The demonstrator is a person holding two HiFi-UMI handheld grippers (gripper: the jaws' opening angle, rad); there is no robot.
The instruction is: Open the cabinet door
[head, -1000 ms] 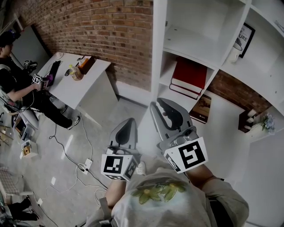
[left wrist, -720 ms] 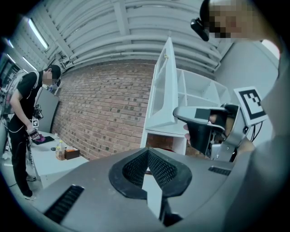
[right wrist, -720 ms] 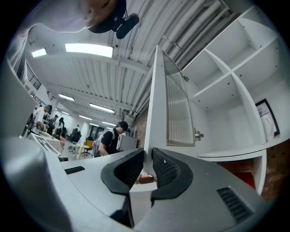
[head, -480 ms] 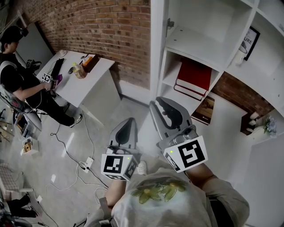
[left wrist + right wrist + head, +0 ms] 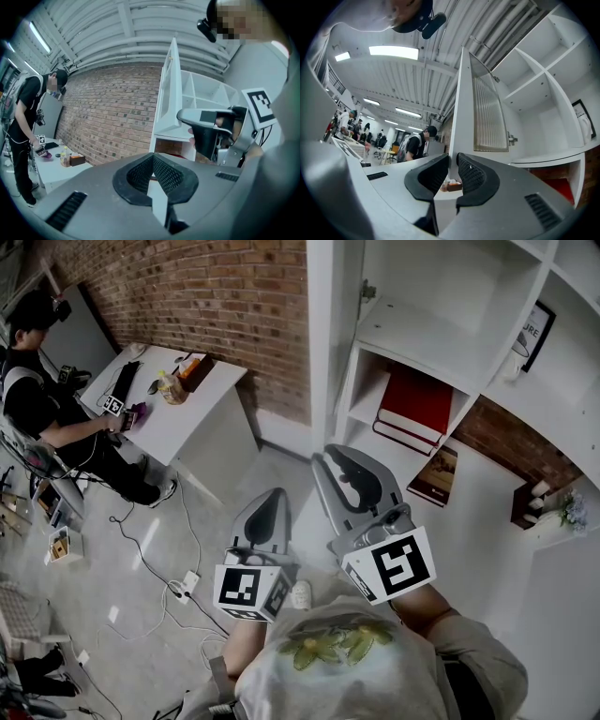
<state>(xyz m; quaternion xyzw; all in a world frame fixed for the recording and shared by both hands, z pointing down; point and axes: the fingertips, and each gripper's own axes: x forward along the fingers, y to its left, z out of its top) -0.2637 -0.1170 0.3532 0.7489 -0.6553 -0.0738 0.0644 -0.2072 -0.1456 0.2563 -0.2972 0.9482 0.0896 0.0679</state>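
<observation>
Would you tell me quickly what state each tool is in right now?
Left tool: closed, holding nothing.
Right tool: closed on the edge of the cabinet door.

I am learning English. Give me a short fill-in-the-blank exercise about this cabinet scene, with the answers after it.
1. The cabinet door stands ___.
2. The stacked books are ___ in colour.
3. The wall left of the door is built of ___.

Missing words: open; red; brick

Two tongs: left tongs (image 5: pixel 269 499), right tongs (image 5: pixel 327 457); one cabinet door (image 5: pixel 321 334); one desk (image 5: pixel 173 423).
</observation>
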